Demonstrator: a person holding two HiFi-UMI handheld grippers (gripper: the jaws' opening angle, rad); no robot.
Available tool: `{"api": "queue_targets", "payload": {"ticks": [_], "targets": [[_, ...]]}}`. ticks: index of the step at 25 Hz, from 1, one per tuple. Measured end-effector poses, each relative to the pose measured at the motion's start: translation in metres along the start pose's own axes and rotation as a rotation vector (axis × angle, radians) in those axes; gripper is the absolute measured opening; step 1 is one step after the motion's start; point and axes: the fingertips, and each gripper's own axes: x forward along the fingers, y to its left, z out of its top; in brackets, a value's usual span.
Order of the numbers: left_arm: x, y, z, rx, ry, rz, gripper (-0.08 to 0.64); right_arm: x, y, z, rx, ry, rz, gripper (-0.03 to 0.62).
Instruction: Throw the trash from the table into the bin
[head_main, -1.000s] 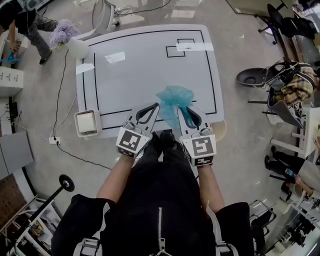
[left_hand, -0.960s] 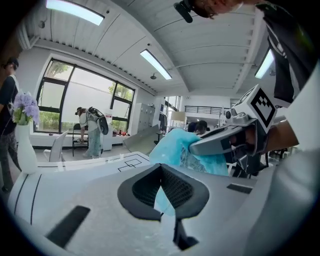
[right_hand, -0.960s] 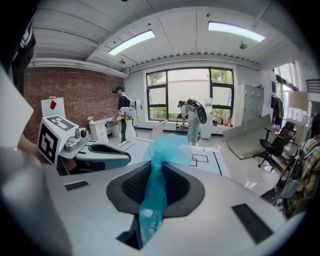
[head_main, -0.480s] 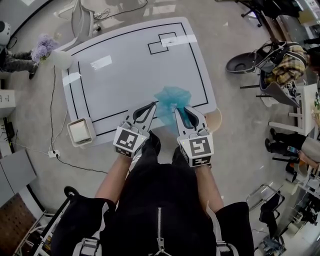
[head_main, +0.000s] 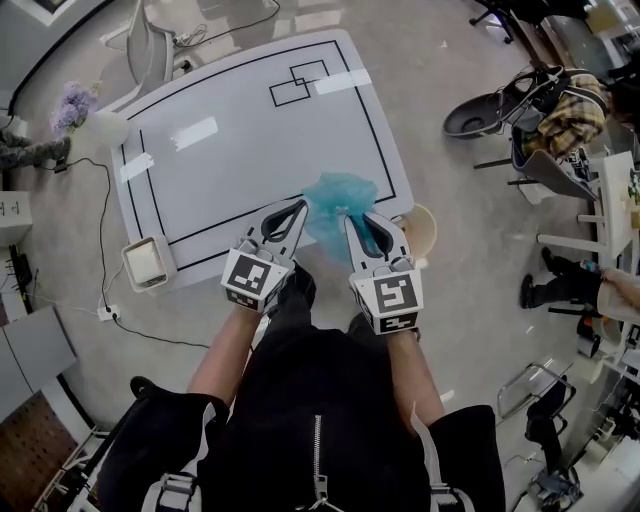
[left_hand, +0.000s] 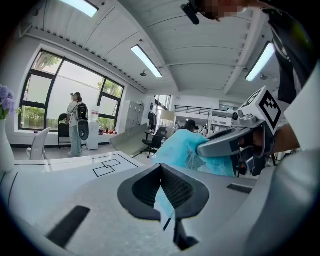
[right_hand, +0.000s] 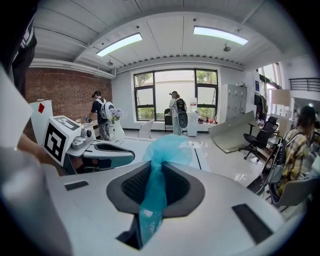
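Observation:
A crumpled teal plastic bag (head_main: 338, 200) hangs between my two grippers over the near right corner of the white table (head_main: 240, 140). My left gripper (head_main: 298, 208) is shut on a thin strip of the bag (left_hand: 162, 197). My right gripper (head_main: 352, 220) is shut on a twisted neck of the bag (right_hand: 154, 187), which bulges out beyond its jaws. A round beige bin (head_main: 426, 232) stands on the floor just right of the table corner, beside the right gripper. In the left gripper view the right gripper (left_hand: 235, 142) shows against the bag; in the right gripper view the left gripper (right_hand: 107, 150) is at the left.
A white square box (head_main: 147, 262) sits at the table's near left corner, with a cable on the floor beside it. A vase of purple flowers (head_main: 85, 115) stands at the far left. Office chairs with clothes (head_main: 545, 115) crowd the right. A person (right_hand: 176, 112) stands by the windows.
Both grippers have carried the teal bag sideways from over the table's front edge to its near right corner, close to the beige bin. Both grips look unchanged.

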Motion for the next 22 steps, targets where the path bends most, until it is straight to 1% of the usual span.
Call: {"api": "queue_targets", "payload": {"ticks": [4, 6, 8, 16, 20, 22], "targets": [[0.014, -0.028, -0.002, 0.012, 0.008, -0.004, 0.005, -0.024, -0.028, -0.016, 0.016, -0.001, -0.029, 0.048], [0.023, -0.046, -0.004, 0.021, 0.007, -0.026, 0.005, -0.035, -0.042, -0.025, 0.024, -0.005, -0.041, 0.048], [0.032, -0.067, -0.007, 0.03, 0.01, -0.048, 0.005, -0.05, -0.057, -0.035, 0.029, -0.008, -0.055, 0.048], [0.055, -0.148, -0.013, 0.054, 0.022, -0.088, 0.005, -0.119, -0.107, -0.075, 0.082, -0.042, -0.117, 0.048], [0.062, -0.194, -0.02, 0.093, 0.026, -0.11, 0.005, -0.158, -0.127, -0.1, 0.101, -0.057, -0.147, 0.048], [0.065, -0.215, -0.025, 0.094, 0.025, -0.116, 0.005, -0.179, -0.137, -0.114, 0.109, -0.065, -0.161, 0.048]]}}
